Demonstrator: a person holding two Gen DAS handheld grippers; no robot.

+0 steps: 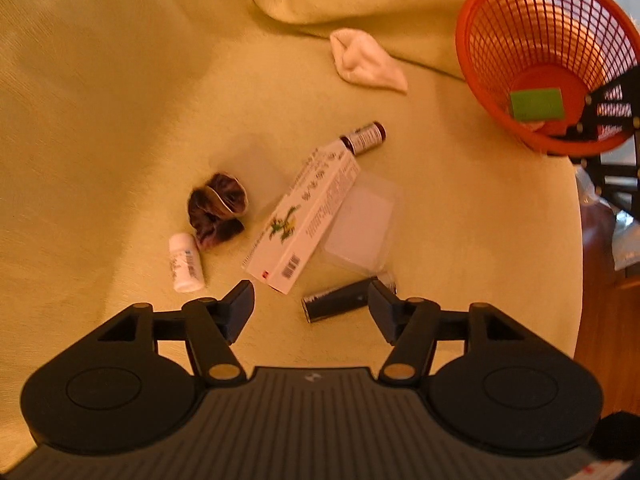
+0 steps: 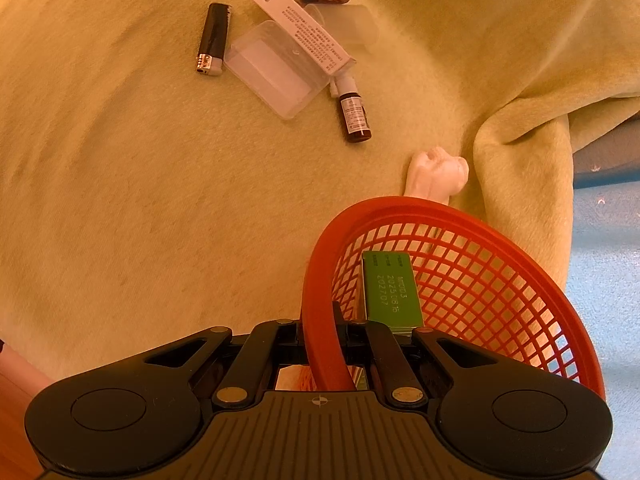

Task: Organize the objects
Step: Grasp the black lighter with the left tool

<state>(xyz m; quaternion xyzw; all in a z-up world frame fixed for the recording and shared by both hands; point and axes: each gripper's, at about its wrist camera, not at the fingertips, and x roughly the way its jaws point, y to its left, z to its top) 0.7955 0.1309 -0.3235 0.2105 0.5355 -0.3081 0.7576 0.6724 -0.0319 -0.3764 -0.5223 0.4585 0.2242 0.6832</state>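
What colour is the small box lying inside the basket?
Green, with pale printed text; the box shows best in the right wrist view, inside the red basket.

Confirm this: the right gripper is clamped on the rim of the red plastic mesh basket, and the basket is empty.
Not quite. The right gripper is clamped on the rim of the red plastic mesh basket, but the basket is not empty: a green rectangular box lies inside it, as the right wrist view shows.

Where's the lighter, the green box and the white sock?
lighter [image 2: 214, 38], right wrist view, on its black body.
green box [image 2: 390, 290], right wrist view, on its printed face.
white sock [image 1: 366, 60], left wrist view, on its middle.
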